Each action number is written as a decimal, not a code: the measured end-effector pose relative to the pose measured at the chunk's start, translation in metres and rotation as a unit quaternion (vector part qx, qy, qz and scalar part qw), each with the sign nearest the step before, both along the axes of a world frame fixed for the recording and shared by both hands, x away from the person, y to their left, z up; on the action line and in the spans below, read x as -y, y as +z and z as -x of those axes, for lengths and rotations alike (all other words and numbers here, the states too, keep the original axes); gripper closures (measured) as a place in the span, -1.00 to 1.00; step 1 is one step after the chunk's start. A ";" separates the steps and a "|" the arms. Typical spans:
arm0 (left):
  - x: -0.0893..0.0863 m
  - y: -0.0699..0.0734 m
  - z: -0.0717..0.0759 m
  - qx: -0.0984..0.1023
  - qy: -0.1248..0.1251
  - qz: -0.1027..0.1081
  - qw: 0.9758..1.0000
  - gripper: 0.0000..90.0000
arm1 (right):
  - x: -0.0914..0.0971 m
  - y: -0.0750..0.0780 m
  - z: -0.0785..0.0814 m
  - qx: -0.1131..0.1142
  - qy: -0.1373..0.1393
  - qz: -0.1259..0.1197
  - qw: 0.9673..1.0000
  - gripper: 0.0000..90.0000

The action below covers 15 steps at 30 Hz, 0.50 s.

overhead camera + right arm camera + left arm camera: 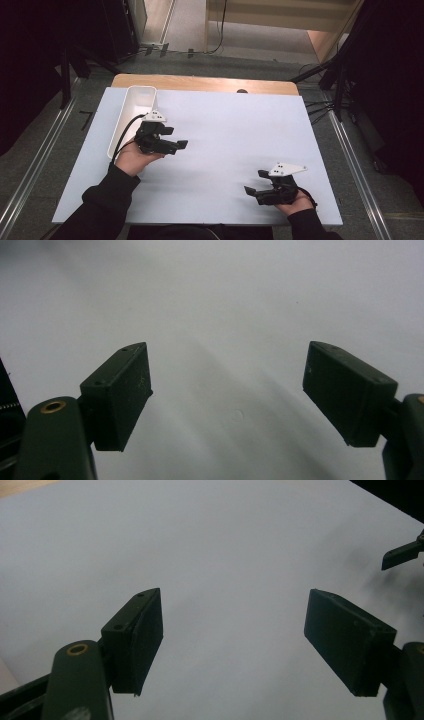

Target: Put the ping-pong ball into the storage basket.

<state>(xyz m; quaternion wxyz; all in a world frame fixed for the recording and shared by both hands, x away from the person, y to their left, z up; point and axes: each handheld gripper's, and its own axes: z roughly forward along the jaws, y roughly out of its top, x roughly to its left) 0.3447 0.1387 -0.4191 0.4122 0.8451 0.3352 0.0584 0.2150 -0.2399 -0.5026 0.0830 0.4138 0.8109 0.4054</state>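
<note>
With both jaws wide and empty, your left hand-held gripper [172, 138] sits just beside the white bin [131, 117] at upper left; swing carelessly and you'll knock it, while the right hand-held gripper [256, 183] idles lower right.

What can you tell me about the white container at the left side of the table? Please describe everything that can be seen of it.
The white container is a long, narrow, open-topped bin with rounded corners and thin walls that look like plastic. It lies flat along the left edge of the pale blue table top, its far end near the wooden strip. What can be seen of its inside looks empty. The left tool, jaws open, is just right of it and hides part of its near end; whether they touch cannot be told.
</note>
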 end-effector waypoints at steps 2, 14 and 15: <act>-0.001 -0.001 0.001 -0.001 -0.003 0.001 1.000 -0.46 | 0.000 0.000 0.000 -0.001 -0.001 -0.001 1.000 -0.60; 0.000 -0.007 0.012 0.007 -0.015 -0.002 1.000 -0.46 | 0.000 0.000 0.000 0.000 0.001 0.000 1.000 -0.60; 0.001 -0.008 0.013 0.007 -0.017 -0.003 1.000 -0.46 | 0.000 0.000 0.000 -0.001 0.001 0.000 1.000 -0.60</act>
